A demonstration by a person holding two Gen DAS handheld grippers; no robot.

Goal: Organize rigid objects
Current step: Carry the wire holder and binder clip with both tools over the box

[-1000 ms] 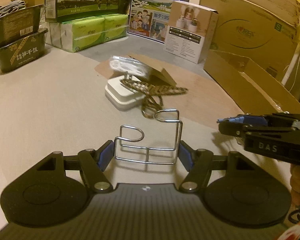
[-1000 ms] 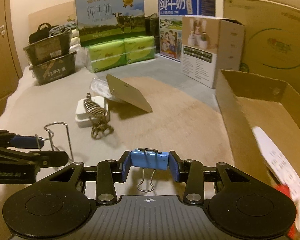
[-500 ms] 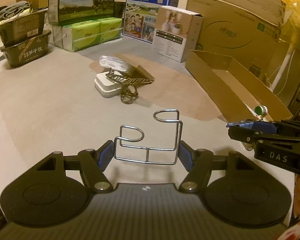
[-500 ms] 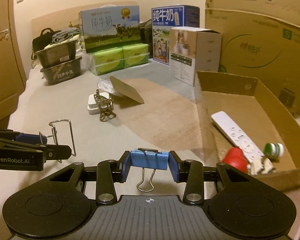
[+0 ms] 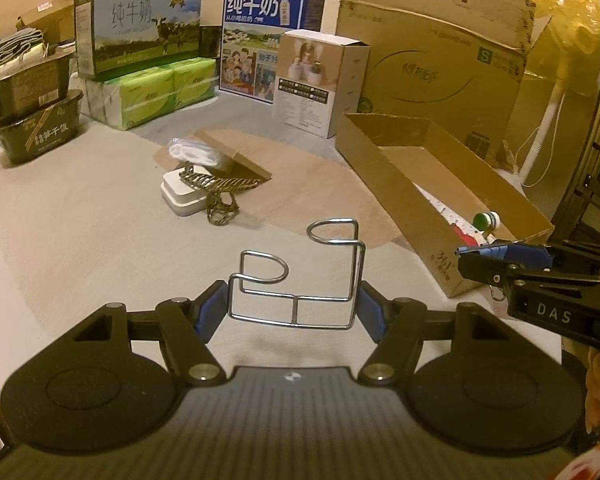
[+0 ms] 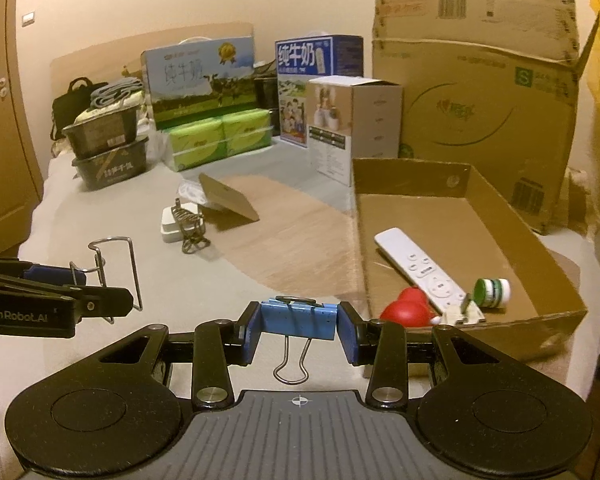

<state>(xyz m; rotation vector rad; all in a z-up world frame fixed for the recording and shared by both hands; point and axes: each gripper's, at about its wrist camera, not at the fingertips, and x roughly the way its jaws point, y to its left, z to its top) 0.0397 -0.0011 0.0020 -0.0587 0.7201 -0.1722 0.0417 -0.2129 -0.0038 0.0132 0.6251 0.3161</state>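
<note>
Left gripper point(image 5: 292, 308) clamped on wire rack point(image 5: 300, 272), blue pads pressing both ends of its base, rack upright, lifted clear of grey table point(image 5: 80, 220). Right gripper point(image 6: 298, 326) nearly closed, pinching blue binder clip point(image 6: 298, 320) by its sides, wire handle hanging below. Both tools near left wall of open cardboard box point(image 6: 452, 176). Inside box: white remote point(image 6: 420, 268), red ball point(image 6: 406, 308), small green-capped bottle point(image 6: 492, 290). Farther back on table: bronze clip point(image 6: 190, 228) resting against white charger point(image 6: 168, 224), beside tilted cardboard flap point(image 6: 228, 200).
</note>
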